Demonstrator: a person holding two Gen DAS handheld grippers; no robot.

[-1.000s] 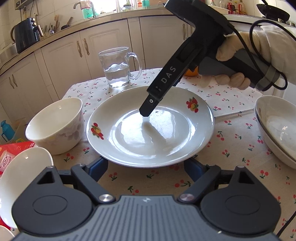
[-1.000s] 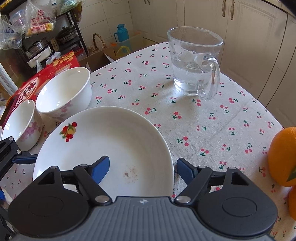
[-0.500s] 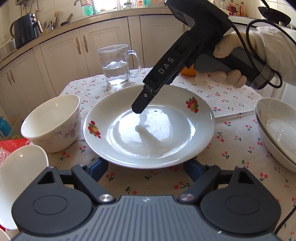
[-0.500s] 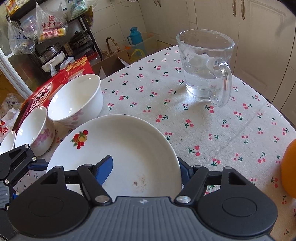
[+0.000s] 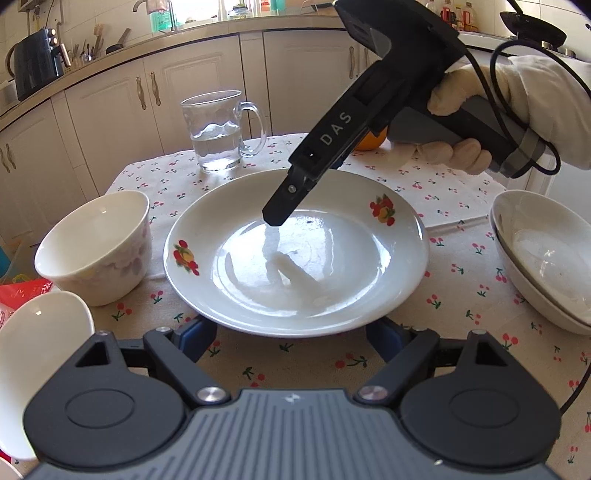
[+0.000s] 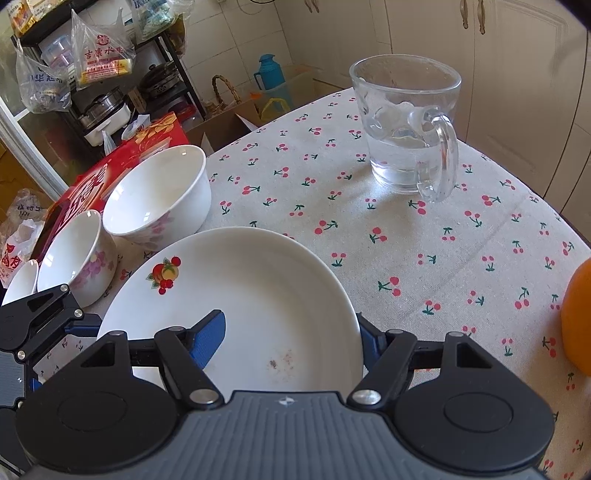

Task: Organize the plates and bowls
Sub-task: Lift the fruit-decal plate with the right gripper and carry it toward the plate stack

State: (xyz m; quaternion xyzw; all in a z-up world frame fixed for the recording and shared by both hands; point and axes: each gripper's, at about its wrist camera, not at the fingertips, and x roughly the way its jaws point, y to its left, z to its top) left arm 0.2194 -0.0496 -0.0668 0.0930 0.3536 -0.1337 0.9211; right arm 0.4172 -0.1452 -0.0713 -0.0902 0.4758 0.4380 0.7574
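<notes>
R tongs (image 5: 275, 218) tilted down over plate (image 5: 399, 236), open.

Glass mug (image 6: 408, 125) of water on cherry-print tablecloth (image 6: 461, 258); orange (image 6: 578, 317) nearby

It was a home kitchen: cream cabinets (image 5: 147, 92) ran under a countertop (image 5: 184, 33) with a sink tap (image 5: 138, 5), a black appliance (image 5: 35, 68), and a shelf rack (image 6: 110, 92) of cookware beside the cherry-print tablecloth (image 6: 443, 258).
</notes>
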